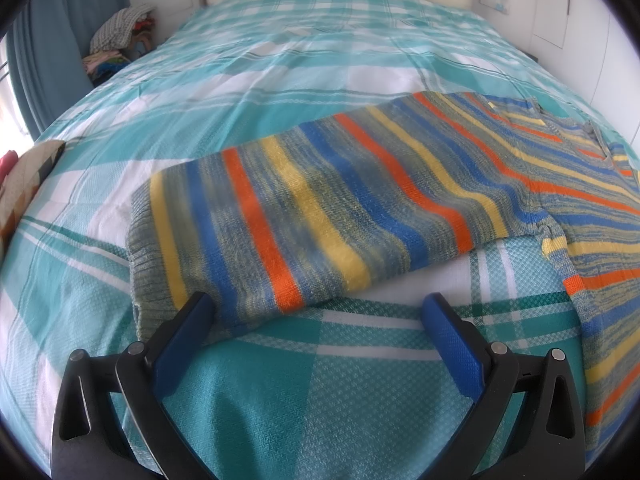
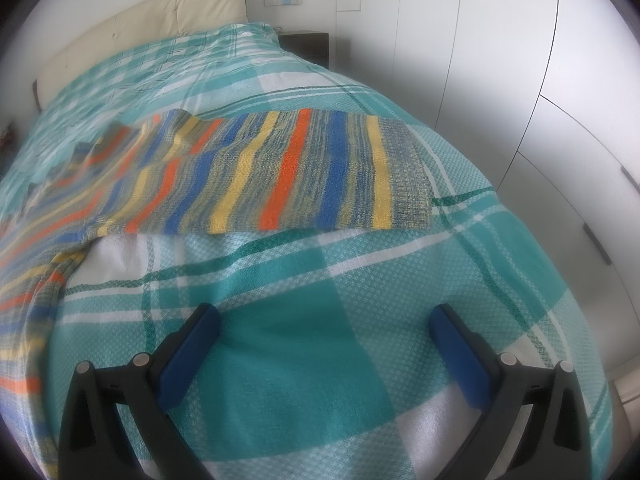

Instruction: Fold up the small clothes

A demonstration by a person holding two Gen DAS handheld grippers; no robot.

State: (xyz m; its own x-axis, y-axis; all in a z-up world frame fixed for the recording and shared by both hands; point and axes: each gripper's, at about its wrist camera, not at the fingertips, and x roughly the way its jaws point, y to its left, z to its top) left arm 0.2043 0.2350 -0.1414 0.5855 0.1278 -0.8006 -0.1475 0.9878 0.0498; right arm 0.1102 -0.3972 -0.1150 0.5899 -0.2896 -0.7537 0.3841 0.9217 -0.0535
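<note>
Two black grippers with blue pads, left [image 1: 318, 310] and right [image 2: 326, 320], hover wide open and empty over a teal-and-white checked bedspread [image 1: 280, 392], where a striped knit sweater [image 1: 320, 208] lies spread flat.

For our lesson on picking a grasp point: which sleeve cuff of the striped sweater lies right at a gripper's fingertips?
The cuff by the left gripper; the other cuff lies well ahead of the right gripper.
</note>
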